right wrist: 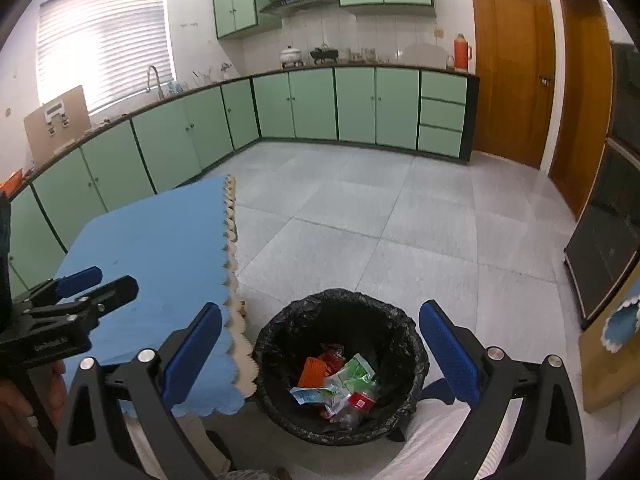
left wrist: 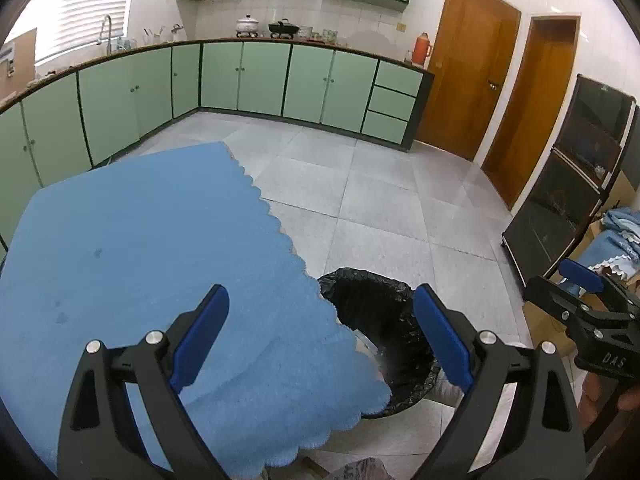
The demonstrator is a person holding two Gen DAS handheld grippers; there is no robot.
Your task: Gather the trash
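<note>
Nearest, left tongs (left wrist: pixel 320 336) spread wide, nothing between the blue pads, poised over the edge of the blue-clothed surface (left wrist: pixel 140 240) and the bin. Right tongs (right wrist: pixel 320 352) likewise released and empty, directly above the black-lined bin (right wrist: pixel 340 364). Inside the bin: collected trash (right wrist: pixel 338 384) — an orange wrapper, a green-and-white packet, a clear bottle with a red label. Bin on the tiled floor (right wrist: pixel 380 220), just beside the surface's scalloped cloth edge. Farther off, green cabinets (right wrist: pixel 312 108), a sink tap, pots, an orange flask (right wrist: pixel 462 52) and wooden doors (right wrist: pixel 512 64).
</note>
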